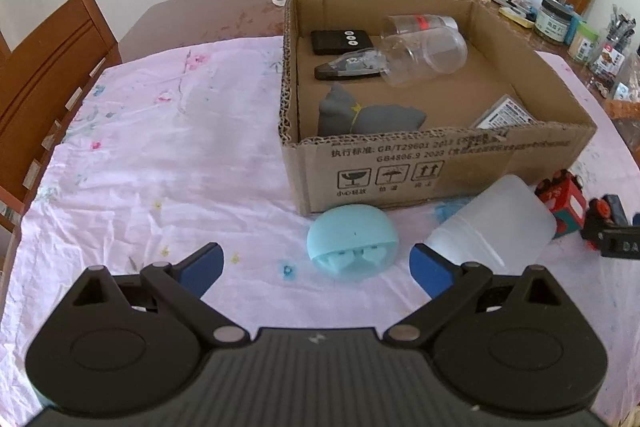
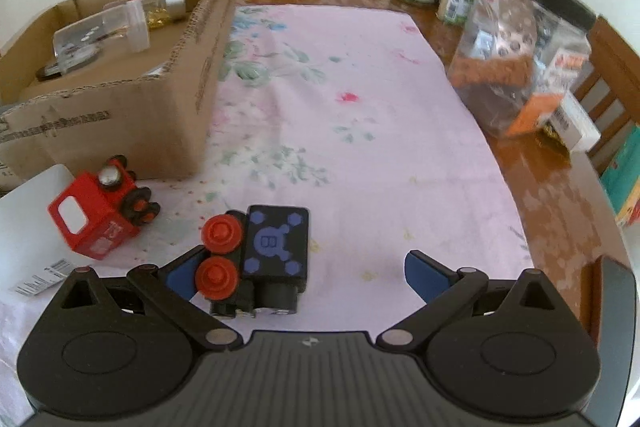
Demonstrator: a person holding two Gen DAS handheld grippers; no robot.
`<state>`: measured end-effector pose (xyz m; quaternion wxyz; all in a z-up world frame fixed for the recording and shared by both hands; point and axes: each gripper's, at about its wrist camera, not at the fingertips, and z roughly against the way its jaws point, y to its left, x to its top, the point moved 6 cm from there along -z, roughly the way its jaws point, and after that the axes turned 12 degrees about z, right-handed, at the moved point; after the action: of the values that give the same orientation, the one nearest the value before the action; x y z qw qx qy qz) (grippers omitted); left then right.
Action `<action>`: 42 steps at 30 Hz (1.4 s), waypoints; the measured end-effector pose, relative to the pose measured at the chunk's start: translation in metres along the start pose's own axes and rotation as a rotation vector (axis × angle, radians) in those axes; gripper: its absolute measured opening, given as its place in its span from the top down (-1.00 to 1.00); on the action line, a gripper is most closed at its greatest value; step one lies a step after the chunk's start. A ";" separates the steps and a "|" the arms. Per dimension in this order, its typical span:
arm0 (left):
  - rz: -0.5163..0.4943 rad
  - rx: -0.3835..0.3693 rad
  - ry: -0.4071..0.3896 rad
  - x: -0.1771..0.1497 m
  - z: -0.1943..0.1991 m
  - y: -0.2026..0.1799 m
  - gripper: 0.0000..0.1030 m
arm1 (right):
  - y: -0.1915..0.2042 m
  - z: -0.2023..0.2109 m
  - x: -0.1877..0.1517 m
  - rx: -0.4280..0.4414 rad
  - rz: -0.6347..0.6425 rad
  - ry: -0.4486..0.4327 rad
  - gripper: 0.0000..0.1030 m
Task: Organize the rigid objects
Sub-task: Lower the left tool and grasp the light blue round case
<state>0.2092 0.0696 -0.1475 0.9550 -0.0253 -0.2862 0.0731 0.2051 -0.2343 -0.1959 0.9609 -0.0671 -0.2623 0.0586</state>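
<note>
Cardboard box (image 1: 440,171): one | toy trains: two | left tongs (image 1: 316,263) wide | right tongs (image 2: 300,275) wide

A thin pink cotton-like cloth (image 1: 160,155), creased and matt with a faded flower print, covers a glossy brown wooden bench (image 2: 560,195). The cardboard box (image 1: 400,171) is raw brown corrugated board, its cut edges ragged. Inside lie clear, shiny plastic jars (image 1: 424,55). A pale blue case (image 1: 352,243) looks smooth and matt (likely plastic). Beside it, a frosted white plastic bottle (image 1: 496,223). The red toy block (image 2: 94,215) has a glossy painted finish. The left gripper (image 1: 316,267) is matt black plastic with blue pads.
</note>
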 end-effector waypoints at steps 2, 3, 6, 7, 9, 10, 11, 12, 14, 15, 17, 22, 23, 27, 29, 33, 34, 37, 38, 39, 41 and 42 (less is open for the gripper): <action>0.008 -0.002 0.006 0.002 -0.007 -0.001 -0.92 | -0.001 -0.001 -0.001 0.011 -0.010 -0.002 -1.00; 0.010 -0.004 0.009 0.003 -0.010 -0.001 -0.92 | -0.001 -0.001 -0.001 0.010 -0.005 -0.002 -1.00; 0.008 0.004 0.025 0.002 -0.019 -0.002 -0.92 | 0.000 -0.001 -0.001 0.014 -0.003 0.006 -1.00; 0.014 0.006 0.029 0.001 -0.022 -0.001 -0.92 | 0.000 -0.001 -0.001 0.015 -0.002 0.005 -1.00; 0.036 -0.008 0.031 0.003 -0.026 -0.001 -0.92 | 0.000 -0.001 -0.001 0.015 -0.002 0.003 -1.00; 0.046 -0.012 0.033 0.004 -0.028 -0.001 -0.92 | 0.000 -0.001 -0.001 0.015 -0.002 0.005 -1.00; 0.054 -0.012 0.033 0.006 -0.031 -0.001 -0.92 | 0.001 -0.001 -0.001 0.015 -0.002 0.007 -1.00; 0.058 -0.007 0.032 0.007 -0.034 -0.001 -0.93 | 0.002 -0.001 -0.001 0.018 0.000 0.012 -1.00; 0.072 -0.011 0.037 0.008 -0.041 -0.002 -0.93 | 0.005 -0.001 0.000 0.025 0.017 0.015 -1.00; 0.079 -0.008 0.044 0.008 -0.043 -0.001 -0.93 | 0.008 -0.001 0.001 0.027 0.028 0.015 -1.00; 0.079 0.000 0.052 0.006 -0.045 0.001 -0.93 | 0.011 0.000 0.001 0.029 0.049 0.014 -1.00; 0.072 0.025 0.071 -0.006 -0.039 0.016 -0.93 | 0.009 -0.001 0.002 0.044 0.045 0.019 -1.00; 0.077 0.029 0.074 -0.009 -0.037 0.021 -0.93 | 0.009 -0.001 0.002 0.047 0.043 0.019 -1.00; 0.100 0.052 0.070 -0.014 -0.033 0.041 -0.99 | 0.009 -0.001 0.002 0.053 0.053 0.016 -1.00; 0.113 0.062 0.066 -0.014 -0.032 0.048 -0.99 | 0.009 -0.001 0.002 0.058 0.058 0.016 -1.00; 0.146 0.078 0.058 -0.015 -0.030 0.059 -0.99 | 0.009 -0.001 0.002 0.061 0.064 0.017 -1.00; 0.149 0.079 0.053 -0.015 -0.030 0.060 -0.99 | 0.009 -0.001 0.002 0.061 0.064 0.016 -1.00; 0.154 0.086 0.055 -0.015 -0.030 0.060 -0.99 | 0.009 -0.001 0.002 0.060 0.063 0.014 -1.00; 0.158 0.093 0.059 -0.014 -0.029 0.059 -0.98 | 0.009 -0.001 0.002 0.060 0.063 0.013 -1.00; 0.160 0.097 0.054 -0.012 -0.028 0.057 -0.98 | 0.009 -0.001 0.002 0.061 0.064 0.011 -1.00; 0.171 0.074 0.018 -0.006 -0.024 0.050 -0.98 | 0.009 0.000 0.002 0.062 0.067 0.009 -1.00; 0.177 0.050 0.001 -0.003 -0.022 0.046 -0.97 | 0.010 0.000 0.002 0.063 0.067 0.009 -1.00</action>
<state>0.2131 0.1142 -0.1719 0.9453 -0.0269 -0.2805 0.1643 0.2060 -0.2246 -0.1969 0.9611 -0.0460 -0.2538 0.0988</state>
